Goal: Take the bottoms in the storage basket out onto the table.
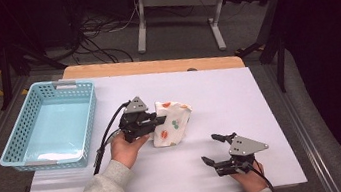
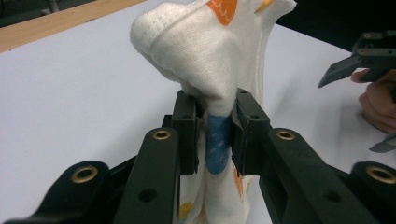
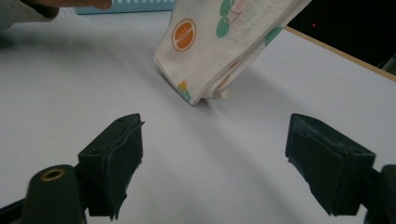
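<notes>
Pinching a bunched fold of the cloth (image 2: 210, 60) between its black pads, the left gripper (image 1: 154, 121) holds the fabric partly off the table (image 1: 259, 93), near the middle of the white surface. In the left gripper view the jaws are pressed tight on the gathered cloth, which bulges above them and trails down between them. The rest of the cloth hangs to the right of that gripper, and in the right gripper view its lower corner looks to touch the table, or come very near it.

The right gripper (image 1: 214, 148) sits near the front right of the table, jaws spread wide with nothing between them, well apart from the cloth. The cloth lies to the far left of it, its long axis slanting from the held end down toward that lower corner.

The basket (image 1: 14, 148) stands at the left, beyond the left hand (image 1: 128, 147), away from the cloth. The left arm is the nearer one to it by far. If the cloth is bound for the basket, I judge the move would be a carry leftward over the right rim, the hanging part trailing behind.
</notes>
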